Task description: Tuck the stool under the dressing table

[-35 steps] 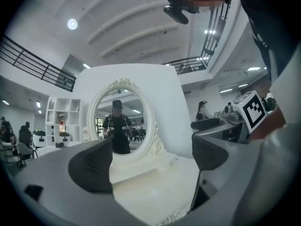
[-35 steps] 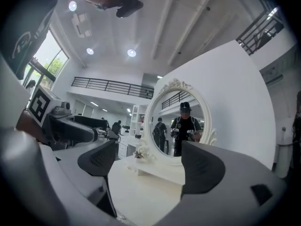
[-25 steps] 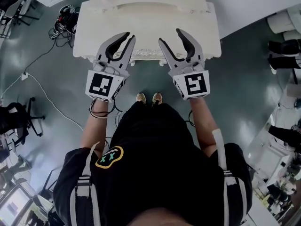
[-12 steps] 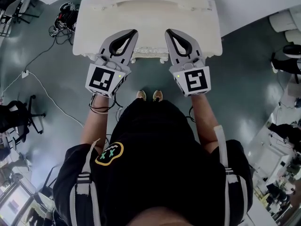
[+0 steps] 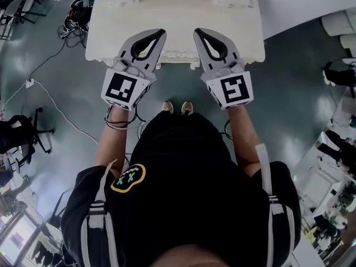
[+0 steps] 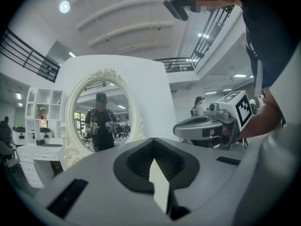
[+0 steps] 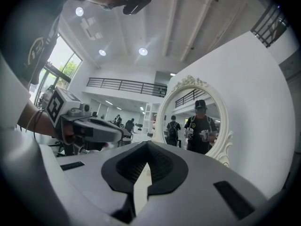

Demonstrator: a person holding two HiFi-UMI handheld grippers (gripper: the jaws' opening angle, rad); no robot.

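The white dressing table (image 5: pixel 105 24) stands at the top of the head view, its oval mirror (image 6: pixel 96 121) upright at the back. My left gripper (image 5: pixel 161 34) and right gripper (image 5: pixel 197 34) are held side by side over the table's front edge, both shut with nothing between the jaws. In the left gripper view my left gripper (image 6: pixel 153 143) has its jaws pressed together, and so has my right gripper (image 7: pixel 147 146) in the right gripper view, where the mirror (image 7: pixel 197 126) also shows. No stool is in sight in any view. The person's feet (image 5: pixel 177 107) stand just before the table.
Cables (image 5: pixel 78 15) lie on the grey floor left of the table, and one white cord (image 5: pixel 53 107) trails along the floor. A black chair (image 5: pixel 16 135) stands at the far left. White cylinders (image 5: pixel 336 21) stand at the right.
Both grippers went from open to shut. They also moved a little forward over the table's front edge.
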